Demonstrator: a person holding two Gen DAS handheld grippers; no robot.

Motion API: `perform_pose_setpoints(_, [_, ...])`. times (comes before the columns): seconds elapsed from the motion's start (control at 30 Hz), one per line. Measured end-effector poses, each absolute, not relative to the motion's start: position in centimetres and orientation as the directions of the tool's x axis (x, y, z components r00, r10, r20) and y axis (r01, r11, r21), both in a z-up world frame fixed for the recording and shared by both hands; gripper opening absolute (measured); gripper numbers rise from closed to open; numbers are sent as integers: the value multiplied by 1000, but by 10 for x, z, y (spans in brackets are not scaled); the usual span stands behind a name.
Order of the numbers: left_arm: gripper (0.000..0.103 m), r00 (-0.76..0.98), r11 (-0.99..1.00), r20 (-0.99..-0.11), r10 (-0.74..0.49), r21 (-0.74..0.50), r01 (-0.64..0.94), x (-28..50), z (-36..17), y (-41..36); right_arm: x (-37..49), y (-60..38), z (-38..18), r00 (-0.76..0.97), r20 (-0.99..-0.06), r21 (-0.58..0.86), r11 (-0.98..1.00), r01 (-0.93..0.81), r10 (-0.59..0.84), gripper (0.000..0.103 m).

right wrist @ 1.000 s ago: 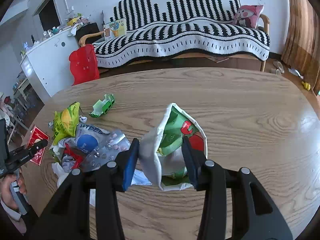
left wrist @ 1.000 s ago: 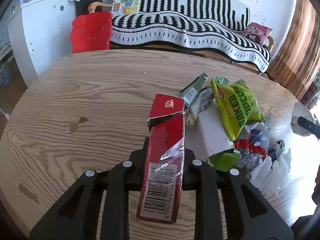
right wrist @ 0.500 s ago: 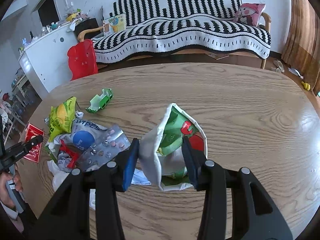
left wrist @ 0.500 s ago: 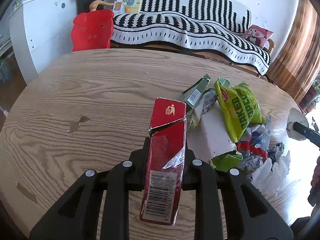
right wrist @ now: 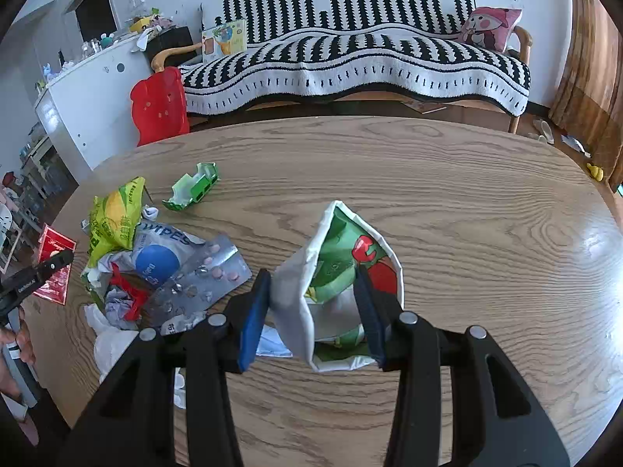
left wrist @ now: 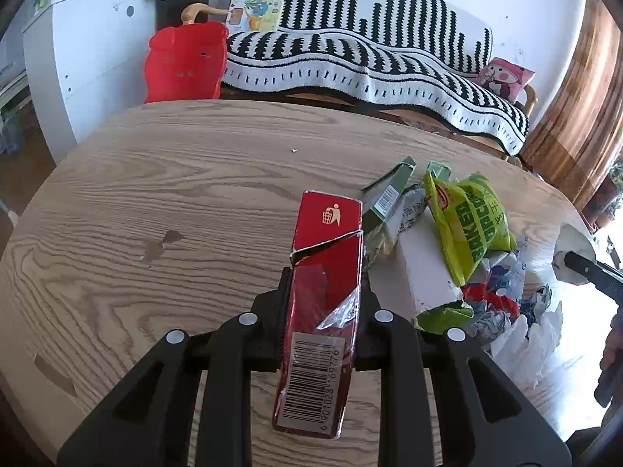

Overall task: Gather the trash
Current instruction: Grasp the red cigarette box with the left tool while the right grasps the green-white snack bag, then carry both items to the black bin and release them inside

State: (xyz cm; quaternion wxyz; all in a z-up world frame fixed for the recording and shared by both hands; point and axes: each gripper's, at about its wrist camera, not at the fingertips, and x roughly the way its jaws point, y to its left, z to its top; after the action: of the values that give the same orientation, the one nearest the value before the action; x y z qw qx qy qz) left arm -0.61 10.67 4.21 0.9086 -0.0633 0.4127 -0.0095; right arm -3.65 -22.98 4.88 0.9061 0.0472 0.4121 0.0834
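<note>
1. The left gripper (left wrist: 325,292) has its fingers closed narrowly on a red box (left wrist: 323,303), one black pad pressed to each long side, so the box is clamped between them above the wooden table (left wrist: 175,202).
2. The red box is long and flat, torn open across its upper part, with a white bin symbol near the far end, a barcode label at the near end and a scrap of clear film peeling off its face.
3. To its right on the table lies a pile of trash (left wrist: 479,272): a yellow-green snack bag (left wrist: 471,229), a dark green carton (left wrist: 389,194), white paper and crumpled wrappers.
4. The right gripper (right wrist: 313,303) has its blue-padded fingers about half spread, gripping a white paper bag (right wrist: 338,280) printed green and red inside; the left pad presses the outer wall and the right finger sits inside the mouth.
5. Only the right wrist view shows a wipes packet (right wrist: 159,257), a pill blister sheet (right wrist: 210,272) and a small green carton (right wrist: 194,190) apart from the pile.
6. Only the left wrist view shows the barcode.
</note>
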Motion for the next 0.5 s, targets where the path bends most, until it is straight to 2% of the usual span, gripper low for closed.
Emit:
perform_pose_setpoints(0.17, [22,694,984,-713,-95,-175,-45,-14,54,108,-35,-229,43,637,-753,136,986,-99,168,44])
perform_pose_setpoints(0.3, [22,754,978,-646,-118,-208,-26,-31,78,96,-61,-239,65,693,-703,146,986,-76,158,44])
perform_pose_setpoints(0.43, [22,747,959,-617,-248,-265,99,-51,102,41,-117,-264,97,760,-628,180,981,-65,166,44])
perform_pose_setpoints(0.5, [22,716,938,-608,-342,-272,217,-66,116,-7,-148,-284,110,785,-593,214,975,-61,179,44])
